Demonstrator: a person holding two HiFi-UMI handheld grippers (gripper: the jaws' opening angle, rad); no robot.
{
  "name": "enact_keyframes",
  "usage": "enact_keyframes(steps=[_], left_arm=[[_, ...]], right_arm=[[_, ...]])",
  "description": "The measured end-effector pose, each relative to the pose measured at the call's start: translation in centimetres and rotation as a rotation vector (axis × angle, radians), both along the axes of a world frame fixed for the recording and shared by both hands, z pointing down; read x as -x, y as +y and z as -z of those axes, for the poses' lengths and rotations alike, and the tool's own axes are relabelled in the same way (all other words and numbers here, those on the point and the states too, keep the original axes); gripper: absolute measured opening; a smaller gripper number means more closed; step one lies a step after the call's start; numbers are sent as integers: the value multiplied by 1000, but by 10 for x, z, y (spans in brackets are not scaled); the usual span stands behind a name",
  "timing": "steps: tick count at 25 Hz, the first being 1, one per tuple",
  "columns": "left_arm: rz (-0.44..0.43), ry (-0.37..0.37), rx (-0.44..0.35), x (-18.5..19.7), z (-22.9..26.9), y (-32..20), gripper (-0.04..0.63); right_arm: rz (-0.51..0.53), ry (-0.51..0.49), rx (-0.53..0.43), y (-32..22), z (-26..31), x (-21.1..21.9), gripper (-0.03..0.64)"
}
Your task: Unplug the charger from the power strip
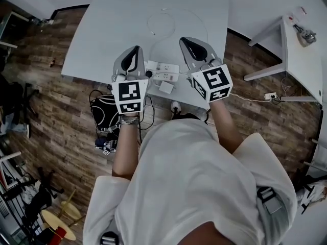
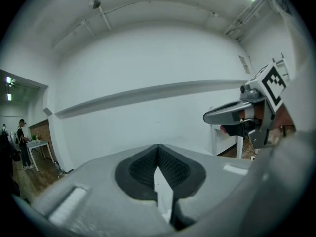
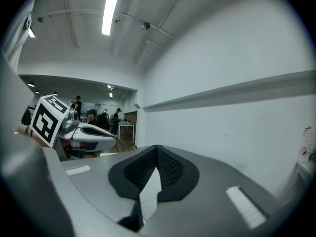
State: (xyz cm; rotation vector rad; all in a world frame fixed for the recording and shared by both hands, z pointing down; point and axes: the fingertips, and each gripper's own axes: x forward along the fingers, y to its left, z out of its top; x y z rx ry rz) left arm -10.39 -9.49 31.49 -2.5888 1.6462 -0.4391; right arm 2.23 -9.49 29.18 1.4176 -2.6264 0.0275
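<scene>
Both grippers are held up off the table and aimed at a blank white wall, so nothing is being touched right now. Left gripper (image 2: 158,151): pads pressed flat together, nothing between them. Right gripper (image 3: 157,153): same deal, tips closed on thin air.

From the head view they hang on either side of the white power strip (image 1: 162,70), which lies near the front edge of the white table (image 1: 102,29). Just beside the strip, on the edge side, sits a small white block that I take to be the charger (image 1: 166,87). A thin white cable (image 1: 148,23) loops across the tabletop further back.

My read: the charger looks like it's lying next to the strip rather than seated in a socket, so the unplugging seems done. Can't swear to it though, it's small in the frame. There's a dark plug (image 1: 148,74) at the strip's left end, probably the strip's own lead. If the charger really is out, I don't see anything left to do.
</scene>
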Motion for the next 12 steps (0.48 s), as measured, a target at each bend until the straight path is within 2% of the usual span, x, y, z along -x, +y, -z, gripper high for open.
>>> enact_keyframes(steps=[7,12], left_arm=[[-29,-16,-123,0,61,7,3],[-32,-16,-181,5,92,10,3]], right_arm=[[6,-28,-109,7,64,10,0],[7,-31,-168,11,91,15,0]])
